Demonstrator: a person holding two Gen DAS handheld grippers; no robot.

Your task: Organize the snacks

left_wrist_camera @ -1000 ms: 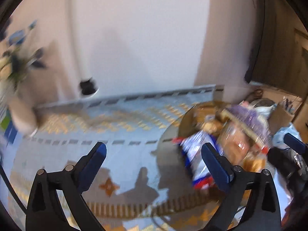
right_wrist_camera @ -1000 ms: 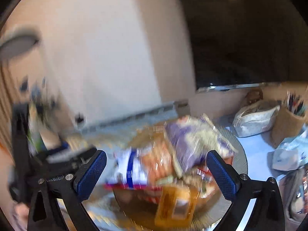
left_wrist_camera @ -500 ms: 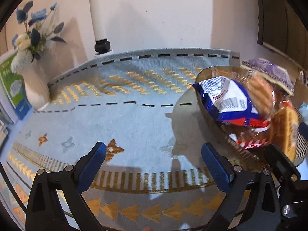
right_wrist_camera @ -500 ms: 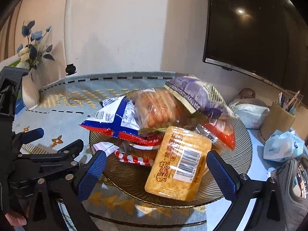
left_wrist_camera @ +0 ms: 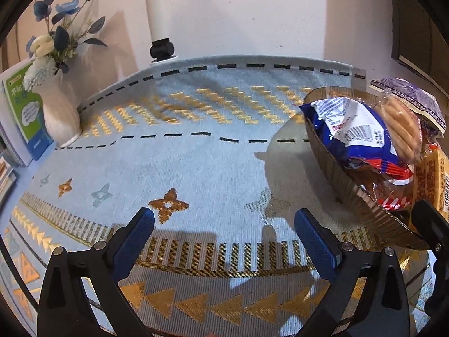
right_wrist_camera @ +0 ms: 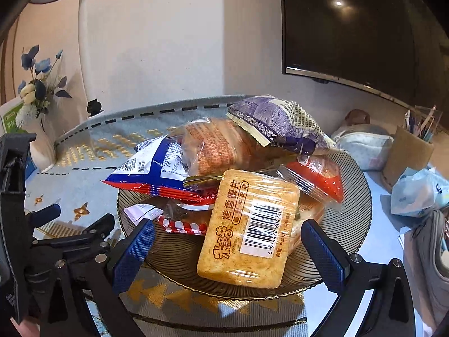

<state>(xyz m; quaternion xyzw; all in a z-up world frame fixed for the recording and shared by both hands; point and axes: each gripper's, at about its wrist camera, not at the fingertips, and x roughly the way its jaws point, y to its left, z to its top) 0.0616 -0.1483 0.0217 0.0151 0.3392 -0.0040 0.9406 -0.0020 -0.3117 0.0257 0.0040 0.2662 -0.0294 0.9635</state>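
Snack packets heaped on ribbed glass plate (right_wrist_camera: 362, 196), yellow toast-crisp pack (right_wrist_camera: 247, 230) frontmost, atop blue patterned cloth (left_wrist_camera: 196, 163). Right gripper (right_wrist_camera: 227, 252) spread wide before that pack, gripping nothing. Left gripper (left_wrist_camera: 224, 238) likewise wide, empty, over bare cloth beside the plate.

Green book (left_wrist_camera: 21, 109): cut by left edge. Lower snack packets (right_wrist_camera: 179, 210): buried under pile. Pen holder (right_wrist_camera: 412, 151) contents: indistinct.

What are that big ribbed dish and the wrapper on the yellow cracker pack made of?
The dish looks like tinted, see-through glass or possibly plastic: fine ridges fan out to a scalloped rim, and the cloth pattern shows through it. The yellow cracker pack seems wrapped in clear, glossy plastic film: it wrinkles, catches highlights, and the crackers show through.
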